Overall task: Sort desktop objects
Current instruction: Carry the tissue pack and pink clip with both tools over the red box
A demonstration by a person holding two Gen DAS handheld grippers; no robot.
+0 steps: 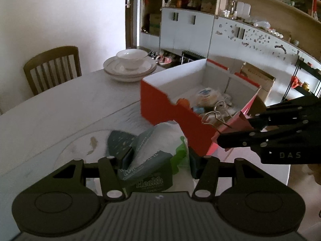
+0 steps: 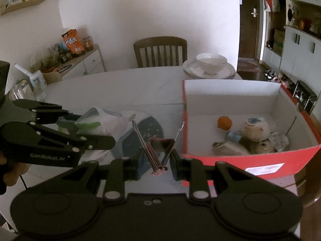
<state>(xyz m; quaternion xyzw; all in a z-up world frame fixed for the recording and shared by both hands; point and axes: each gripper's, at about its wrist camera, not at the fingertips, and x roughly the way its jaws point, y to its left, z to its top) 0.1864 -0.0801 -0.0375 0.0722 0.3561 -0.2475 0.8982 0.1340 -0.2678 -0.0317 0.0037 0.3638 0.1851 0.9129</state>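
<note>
Binder clip (image 2: pixel 160 148), pink, is pinched by its folded end in the right gripper (image 2: pixel 158 165), wire handles pointing up, just left of the red box (image 2: pixel 280 156); carry it over the near wall before letting go so it drops among the small items inside (orange ball (image 2: pixel 224 123), wrapped bits). Left gripper (image 1: pixel 158 166) is clamped on a tissue pack (image 1: pixel 148 172) in green wrap. Keep both loads high enough to clear the box rim, and release the clip low so it doesn't bounce out.
</note>
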